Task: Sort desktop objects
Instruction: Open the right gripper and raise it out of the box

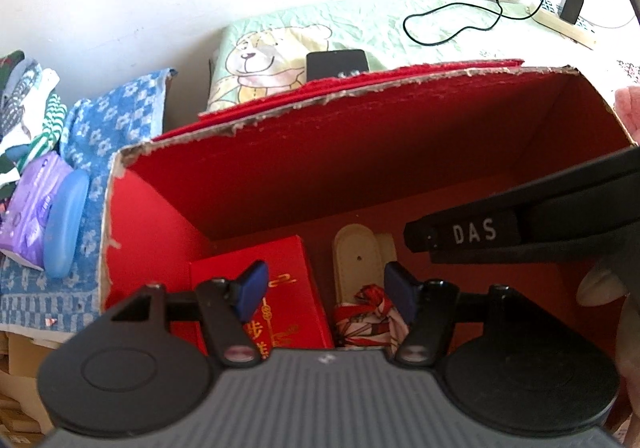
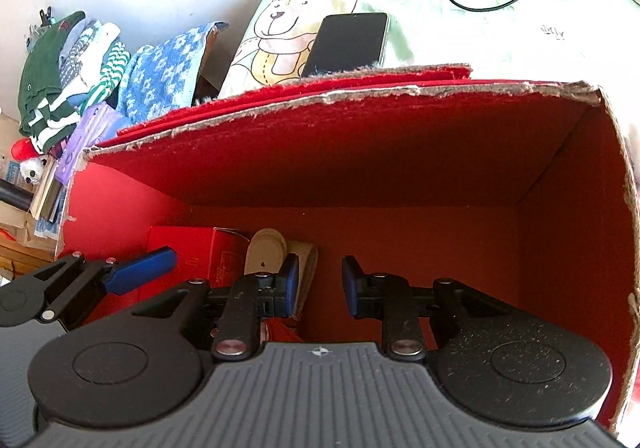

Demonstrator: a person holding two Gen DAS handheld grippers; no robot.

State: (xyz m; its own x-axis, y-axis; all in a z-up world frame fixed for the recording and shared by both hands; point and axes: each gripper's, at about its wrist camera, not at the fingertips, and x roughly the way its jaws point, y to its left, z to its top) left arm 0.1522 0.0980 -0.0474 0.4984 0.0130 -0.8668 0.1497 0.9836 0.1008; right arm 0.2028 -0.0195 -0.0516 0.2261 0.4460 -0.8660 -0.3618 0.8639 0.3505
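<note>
Two tools hover empty over the red box [image 2: 360, 152], left tool [image 1: 326, 290] parted wide, right tool [image 2: 320, 284] narrowly, above a soft, light cloth bundle [image 1: 370, 318], best pinched at its knot.

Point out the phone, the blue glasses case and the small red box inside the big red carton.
phone [image 2: 348, 42]: right wrist view, middle of its dark screen.
blue glasses case [image 1: 66, 222]: left wrist view, centre of its lid.
small red box [image 1: 294, 302]: left wrist view, top face.

White letters "DAS" on the right gripper [image 1: 472, 234], gold Chinese characters, unreadable, on small red box [image 1: 280, 288]
</note>
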